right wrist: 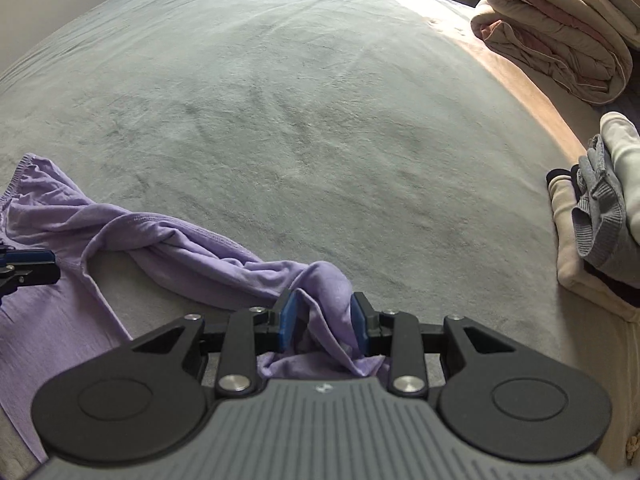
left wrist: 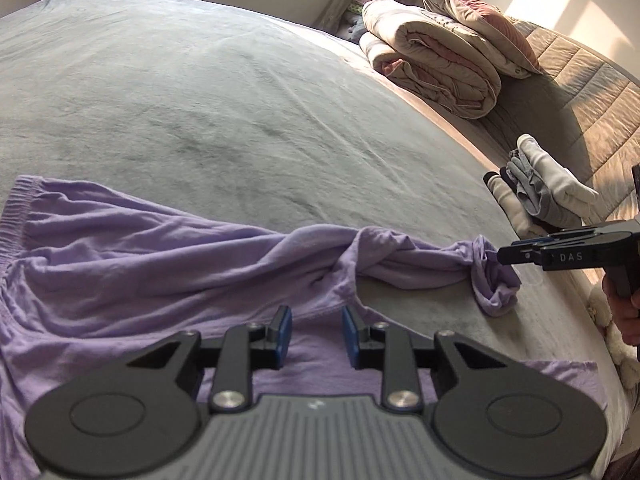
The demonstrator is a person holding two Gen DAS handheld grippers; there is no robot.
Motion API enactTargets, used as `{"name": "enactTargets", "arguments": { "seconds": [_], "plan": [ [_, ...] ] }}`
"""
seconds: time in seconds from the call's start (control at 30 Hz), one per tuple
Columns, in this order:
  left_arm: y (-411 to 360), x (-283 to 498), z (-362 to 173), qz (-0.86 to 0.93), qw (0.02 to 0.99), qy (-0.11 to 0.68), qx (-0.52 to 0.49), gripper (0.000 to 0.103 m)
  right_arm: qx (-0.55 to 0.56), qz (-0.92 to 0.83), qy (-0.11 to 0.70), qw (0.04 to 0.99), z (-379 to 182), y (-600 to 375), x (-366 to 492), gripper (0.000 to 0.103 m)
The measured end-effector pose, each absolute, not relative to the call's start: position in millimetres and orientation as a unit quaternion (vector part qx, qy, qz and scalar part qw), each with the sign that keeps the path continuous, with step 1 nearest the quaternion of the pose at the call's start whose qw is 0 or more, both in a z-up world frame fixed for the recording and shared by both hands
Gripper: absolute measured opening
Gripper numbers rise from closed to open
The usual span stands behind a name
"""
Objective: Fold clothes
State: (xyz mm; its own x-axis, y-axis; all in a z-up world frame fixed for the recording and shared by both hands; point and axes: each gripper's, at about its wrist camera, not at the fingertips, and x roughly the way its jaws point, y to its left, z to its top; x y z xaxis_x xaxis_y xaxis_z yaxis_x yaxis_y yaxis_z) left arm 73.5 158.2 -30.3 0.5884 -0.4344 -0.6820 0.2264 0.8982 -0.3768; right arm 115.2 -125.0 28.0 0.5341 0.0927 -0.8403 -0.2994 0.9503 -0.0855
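A lilac pair of trousers [left wrist: 120, 264] lies rumpled on the grey bed cover [left wrist: 208, 112], waistband at the left. One leg is twisted and stretched to the right, ending in a bunched cuff [left wrist: 494, 284]. My left gripper [left wrist: 316, 330] is open over the crotch area, above the cloth. My right gripper [right wrist: 323, 320] is open with the bunched leg end [right wrist: 328, 300] between its blue pads; in the left wrist view it [left wrist: 500, 258] reaches in from the right and touches that cuff. The left gripper's fingers [right wrist: 28, 268] show at the left edge of the right wrist view.
A stack of folded clothes [left wrist: 540, 192] sits at the right edge of the bed, also in the right wrist view [right wrist: 600, 216]. A rolled duvet with a pillow [left wrist: 440, 52] lies at the far right by the headboard.
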Motion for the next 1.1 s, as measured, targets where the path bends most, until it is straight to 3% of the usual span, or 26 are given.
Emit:
{"name": "enactTargets", "arguments": {
  "seconds": [0.37,0.67,1.1],
  "plan": [
    [142,79,-24,-0.175,0.878,0.416,-0.162,0.028,-0.109,0.107,0.448,0.881,55,-114,59,0.034],
    [129,59,-6,-0.192,0.894,0.381,-0.136,0.032,-0.110,0.092,0.432,0.891,56,-96,41,0.034],
    [125,87,-34,-0.186,0.894,0.368,-0.175,0.032,-0.038,0.076,0.440,0.894,-4,-109,81,0.036]
  ]
}}
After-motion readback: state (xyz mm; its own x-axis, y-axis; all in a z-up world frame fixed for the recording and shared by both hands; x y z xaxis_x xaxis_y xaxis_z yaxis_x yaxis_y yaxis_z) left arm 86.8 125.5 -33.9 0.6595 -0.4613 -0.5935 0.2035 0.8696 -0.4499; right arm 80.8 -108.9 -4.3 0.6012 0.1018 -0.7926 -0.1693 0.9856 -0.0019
